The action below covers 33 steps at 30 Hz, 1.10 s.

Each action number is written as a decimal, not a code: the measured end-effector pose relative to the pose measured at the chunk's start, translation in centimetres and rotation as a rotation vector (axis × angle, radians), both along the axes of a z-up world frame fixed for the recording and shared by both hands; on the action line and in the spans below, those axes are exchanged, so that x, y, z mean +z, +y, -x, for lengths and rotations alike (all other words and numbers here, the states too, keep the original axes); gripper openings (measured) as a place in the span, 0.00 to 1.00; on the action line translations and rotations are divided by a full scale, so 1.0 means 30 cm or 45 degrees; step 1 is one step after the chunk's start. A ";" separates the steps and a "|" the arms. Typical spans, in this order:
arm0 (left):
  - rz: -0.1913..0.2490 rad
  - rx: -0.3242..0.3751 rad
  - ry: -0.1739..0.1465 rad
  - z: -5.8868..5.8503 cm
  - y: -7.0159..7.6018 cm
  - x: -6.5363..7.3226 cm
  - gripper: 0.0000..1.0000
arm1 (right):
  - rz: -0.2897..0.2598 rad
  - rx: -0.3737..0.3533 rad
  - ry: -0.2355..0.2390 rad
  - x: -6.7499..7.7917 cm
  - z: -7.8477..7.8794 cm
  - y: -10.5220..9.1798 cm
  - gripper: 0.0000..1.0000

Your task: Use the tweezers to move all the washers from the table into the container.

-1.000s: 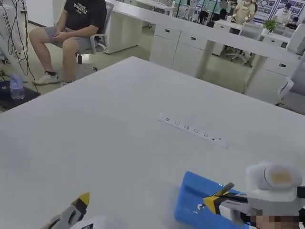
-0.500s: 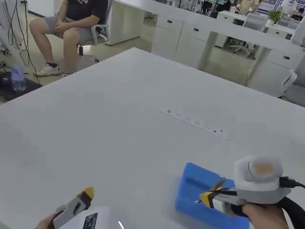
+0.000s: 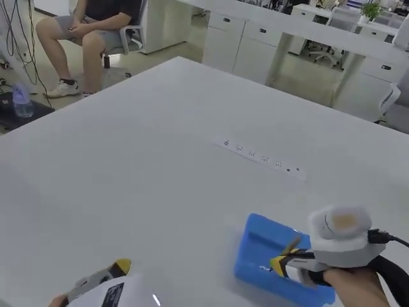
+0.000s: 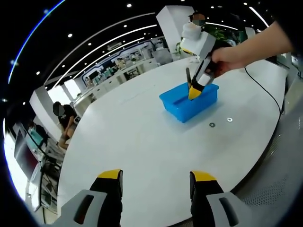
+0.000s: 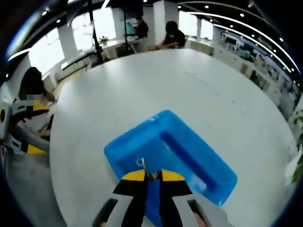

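The left claw (image 4: pixel 156 176) sat nearest, its jaws spread wide with nothing between them, low over the near edge of the table (image 4: pixel 142 137). Ahead of it and to its right, a washer (image 4: pixel 212 125) and another washer (image 4: pixel 229 119) lay flat on the tabletop. They were apart from each other and near the blue container (image 4: pixel 189 111), on the side facing the left claw. Over that container hung the right claw (image 5: pixel 152 175), held in a hand (image 4: pixel 227 59). Its jaws were pinched nearly together on the tweezers (image 5: pixel 143 165), whose thin tips poked out ahead of it above the container's floor. Whether the tips carried a washer was too small to tell. Whether any washers already lay inside was also unclear, since glare and blur hid the floor. By my reading the job was partway at best, with at least those two pieces left to lift and drop in. Beyond the right claw a power strip (image 3: pixel 262 160) lay on the table, and far past it a person (image 3: pixel 96 25) sat on a chair.
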<state>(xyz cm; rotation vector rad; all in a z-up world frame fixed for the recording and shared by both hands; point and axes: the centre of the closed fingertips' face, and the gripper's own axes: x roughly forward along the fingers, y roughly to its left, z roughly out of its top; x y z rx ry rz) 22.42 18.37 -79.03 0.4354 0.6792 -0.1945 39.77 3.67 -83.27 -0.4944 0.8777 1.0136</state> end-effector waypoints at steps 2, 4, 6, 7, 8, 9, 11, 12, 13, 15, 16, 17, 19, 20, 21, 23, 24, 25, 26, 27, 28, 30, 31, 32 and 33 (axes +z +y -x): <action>0.023 -0.014 0.004 -0.009 -0.006 0.009 0.53 | 0.013 0.001 0.007 -0.004 0.009 -0.009 0.06; 0.088 -0.030 0.025 -0.017 -0.024 0.012 0.52 | 0.004 -0.008 0.019 -0.006 0.011 -0.009 0.06; 0.123 -0.048 0.027 -0.026 -0.039 0.027 0.51 | 0.000 -0.016 0.040 -0.009 0.011 -0.007 0.06; 0.129 -0.053 0.021 -0.030 -0.043 0.035 0.49 | -0.002 -0.020 0.049 -0.007 0.017 -0.006 0.06; 0.136 -0.066 0.010 -0.036 -0.052 0.050 0.47 | 0.001 -0.015 0.051 -0.007 0.024 -0.005 0.06; 0.143 -0.087 0.008 -0.040 -0.062 0.059 0.42 | 0.004 -0.009 0.046 -0.005 0.024 -0.005 0.06; 0.162 -0.110 -0.013 -0.052 -0.078 0.083 0.38 | 0.008 -0.003 0.049 -0.005 0.026 -0.006 0.06; 0.193 -0.141 -0.017 -0.060 -0.098 0.100 0.34 | 0.006 -0.001 0.053 -0.004 0.028 -0.006 0.06; 0.215 -0.152 -0.019 -0.067 -0.109 0.111 0.31 | 0.007 -0.002 0.055 -0.005 0.024 -0.008 0.06; 0.218 -0.174 -0.061 -0.094 -0.119 0.146 0.25 | 0.002 0.004 0.049 0.001 0.025 -0.012 0.06; 0.202 -0.205 -0.075 -0.107 -0.126 0.164 0.22 | -0.013 0.004 0.037 0.017 0.025 -0.011 0.06; 0.194 -0.213 -0.089 -0.118 -0.128 0.176 0.17 | -0.026 -0.002 0.027 0.035 0.026 -0.013 0.06; 0.205 -0.238 -0.111 -0.140 -0.140 0.205 0.11 | -0.062 -0.001 0.002 0.069 0.023 -0.010 0.06; 0.214 -0.245 -0.122 -0.151 -0.145 0.216 0.07 | -0.069 -0.001 -0.005 0.082 0.024 -0.011 0.06; 0.228 -0.264 -0.136 -0.164 -0.158 0.233 0.04 | -0.085 0.003 -0.017 0.114 0.034 -0.015 0.06; 0.211 -0.312 -0.156 -0.186 -0.177 0.256 0.00 | -0.115 0.021 -0.043 0.155 0.050 -0.011 0.06; 0.213 -0.340 -0.148 -0.190 -0.191 0.259 0.00 | -0.124 0.030 -0.061 0.170 0.057 -0.009 0.06; 0.229 -0.397 -0.120 -0.182 -0.216 0.258 0.00 | -0.136 0.041 -0.073 0.186 0.062 -0.012 0.06; 0.252 -0.503 -0.092 -0.171 -0.253 0.265 0.00 | -0.146 0.047 -0.079 0.201 0.073 -0.013 0.06; 0.275 -0.532 -0.101 -0.172 -0.270 0.278 0.00 | -0.158 0.052 -0.089 0.220 0.090 -0.010 0.06; 0.307 -0.555 -0.117 -0.178 -0.291 0.299 0.00 | -0.169 0.058 -0.095 0.234 0.101 -0.010 0.06; 0.314 -0.561 -0.120 -0.190 -0.312 0.321 0.00 | -0.187 0.082 -0.098 0.260 0.138 -0.005 0.06; 0.320 -0.588 -0.129 -0.191 -0.329 0.331 0.00 | -0.192 0.089 -0.099 0.267 0.153 -0.004 0.06; 0.327 -0.621 -0.131 -0.194 -0.349 0.342 0.00 | -0.196 0.095 -0.097 0.272 0.166 -0.003 0.06; 0.331 -0.631 -0.132 -0.197 -0.360 0.347 0.00 | -0.201 0.113 -0.090 0.275 0.184 -0.002 0.06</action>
